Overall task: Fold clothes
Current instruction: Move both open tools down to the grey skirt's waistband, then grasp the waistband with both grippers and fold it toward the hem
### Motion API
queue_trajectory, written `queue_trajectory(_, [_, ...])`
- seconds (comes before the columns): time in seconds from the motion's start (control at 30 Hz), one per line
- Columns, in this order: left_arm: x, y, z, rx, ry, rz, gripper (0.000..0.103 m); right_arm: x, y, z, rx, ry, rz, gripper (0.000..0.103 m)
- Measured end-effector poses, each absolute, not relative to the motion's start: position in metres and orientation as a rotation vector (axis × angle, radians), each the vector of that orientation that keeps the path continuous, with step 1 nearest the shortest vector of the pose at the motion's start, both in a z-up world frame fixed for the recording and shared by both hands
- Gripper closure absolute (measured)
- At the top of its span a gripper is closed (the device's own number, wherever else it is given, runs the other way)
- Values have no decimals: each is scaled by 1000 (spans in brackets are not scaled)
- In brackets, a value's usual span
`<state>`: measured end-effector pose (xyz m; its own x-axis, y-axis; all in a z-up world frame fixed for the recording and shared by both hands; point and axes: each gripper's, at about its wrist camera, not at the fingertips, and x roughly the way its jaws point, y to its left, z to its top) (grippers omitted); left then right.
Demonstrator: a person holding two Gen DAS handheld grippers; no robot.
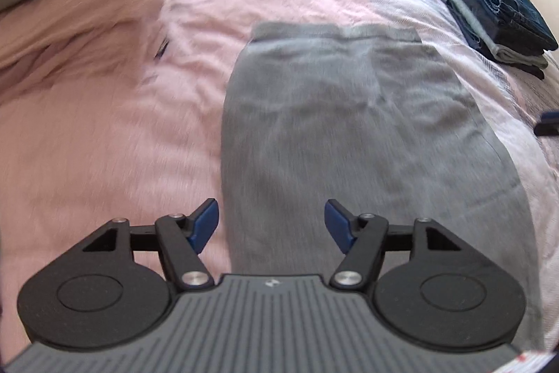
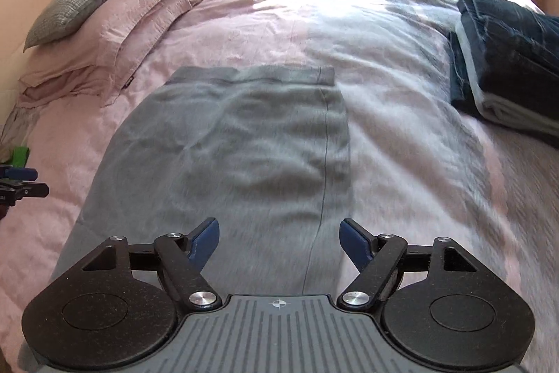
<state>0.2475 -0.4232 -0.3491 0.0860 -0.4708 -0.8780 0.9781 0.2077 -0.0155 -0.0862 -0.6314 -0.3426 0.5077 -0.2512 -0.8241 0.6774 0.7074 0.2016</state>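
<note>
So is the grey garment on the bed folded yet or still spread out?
Spread out. The grey garment lies flat and long on the bed, waistband at the far end, no fold across it. Whether it is doubled lengthwise, cannot tell.

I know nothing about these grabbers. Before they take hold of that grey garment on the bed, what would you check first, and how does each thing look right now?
1. Flat grey knit garment spread out on the pink quilted bedcover: ok, only light wrinkles.
2. Left gripper jaws apart, nothing between them: ok.
3. Right gripper jaws apart and empty: ok.
4. Each gripper lined up over a near corner of the garment: cannot tell, the near hem is hidden below the grippers.
5. Stack of folded dark blue denim and pale clothes apart from the garment: ok.
6. Picture sharp enough to judge contact: not ok, the fabric is blurred.
</note>
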Motion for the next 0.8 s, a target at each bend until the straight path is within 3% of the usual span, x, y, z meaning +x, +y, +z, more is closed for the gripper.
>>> queue_trajectory(0.23, [300, -554, -413, 714, 803, -1400, 52, -33, -747, -396, 513, 762, -576, 46])
queue_trajectory(0.53, [344, -658, -461, 649, 815, -1450, 55, 14, -836, -444, 584, 698, -597, 47])
queue_trajectory(0.7, [363, -681, -471, 557, 923, -1496, 58, 27, -858, -466, 688, 683, -539, 47])
queue_trajectory(0.77, [363, -682, -476, 543, 943, -1499, 60, 31, -857, -469, 664, 687, -553, 61])
queue_trajectory(0.8, [362, -680, -476, 538, 928, -1503, 66, 30, -856, -468, 639, 687, -582, 89])
